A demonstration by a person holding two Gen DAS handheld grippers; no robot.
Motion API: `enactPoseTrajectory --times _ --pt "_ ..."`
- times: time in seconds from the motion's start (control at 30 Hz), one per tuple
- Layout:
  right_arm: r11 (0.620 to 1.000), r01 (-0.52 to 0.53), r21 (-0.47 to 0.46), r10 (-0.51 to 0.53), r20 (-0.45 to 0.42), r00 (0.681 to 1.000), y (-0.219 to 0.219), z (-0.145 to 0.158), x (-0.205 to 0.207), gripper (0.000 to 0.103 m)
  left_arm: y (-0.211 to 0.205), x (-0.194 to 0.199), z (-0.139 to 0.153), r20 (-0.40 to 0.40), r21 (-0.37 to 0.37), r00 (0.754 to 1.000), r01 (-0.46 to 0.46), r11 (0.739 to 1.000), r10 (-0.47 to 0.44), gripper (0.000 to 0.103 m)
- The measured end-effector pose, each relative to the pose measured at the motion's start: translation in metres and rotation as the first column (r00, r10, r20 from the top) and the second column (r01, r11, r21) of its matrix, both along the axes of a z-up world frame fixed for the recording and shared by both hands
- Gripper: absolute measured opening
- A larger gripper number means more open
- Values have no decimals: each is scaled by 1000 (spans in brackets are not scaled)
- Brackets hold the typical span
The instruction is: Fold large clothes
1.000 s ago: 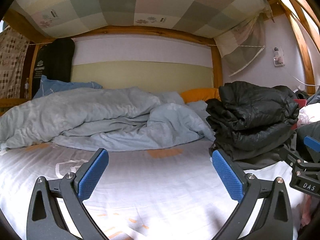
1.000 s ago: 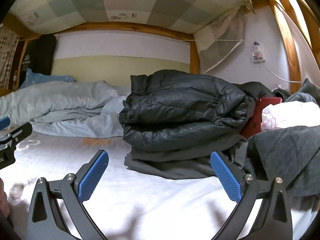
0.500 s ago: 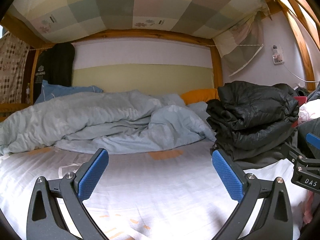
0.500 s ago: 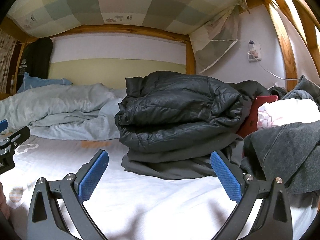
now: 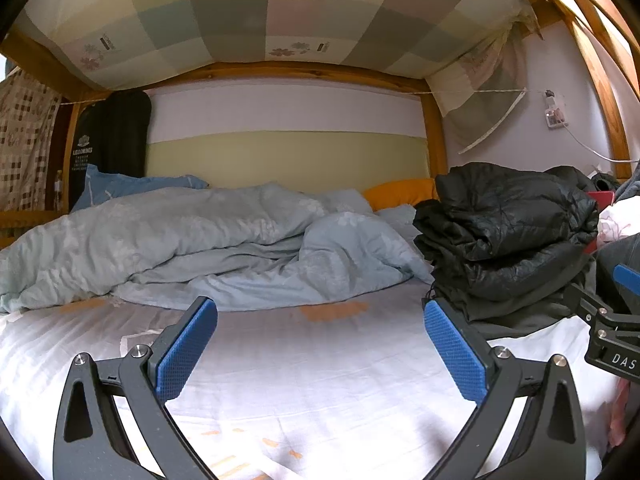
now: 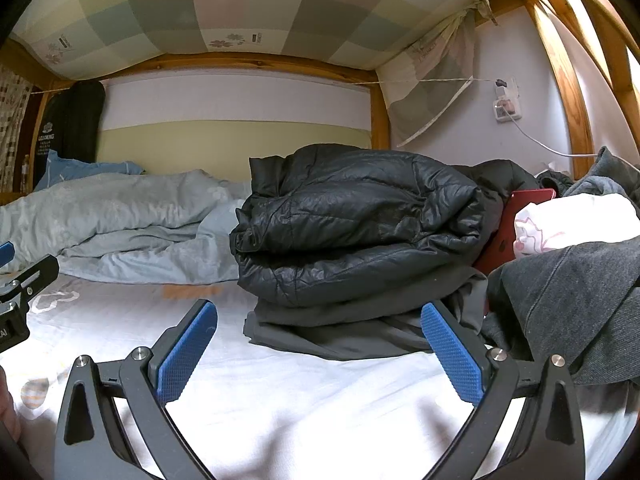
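Item: our left gripper (image 5: 320, 344) and right gripper (image 6: 318, 344), both spread wide and holding nothing, above the white sheet (image 6: 312, 400). Item: black puffer jacket (image 6: 352, 224), folded, stacked on a grey garment (image 6: 340, 332) at far right of the bed. Item: unfolded dark grey garment (image 6: 572, 304), near right. We judged ourselves between garments; the next move called for seizing that one and spreading it flat.

A glossy black quilted puffer jacket (image 6: 356, 224) lies folded into a thick bundle on top of a flat folded dark grey garment (image 6: 352, 324), both on the white bed sheet, straight ahead of the right tool (image 6: 318, 346) and just beyond its fingertips. From the left tool (image 5: 320, 346) the stack sits ahead and to the right.
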State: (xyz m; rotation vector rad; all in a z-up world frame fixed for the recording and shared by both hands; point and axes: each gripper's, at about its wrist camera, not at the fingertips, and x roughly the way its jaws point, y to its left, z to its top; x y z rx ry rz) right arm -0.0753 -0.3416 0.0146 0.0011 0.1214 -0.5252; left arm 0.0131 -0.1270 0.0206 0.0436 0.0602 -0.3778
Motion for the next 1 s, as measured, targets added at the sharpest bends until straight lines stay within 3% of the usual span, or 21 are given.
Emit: enactPoseTrajectory --times 1.0 --pt "1000 12 -3 -12 0 1000 4 0 -1 103 2 1 0 -6 23 1000 8 1000 -8 103"
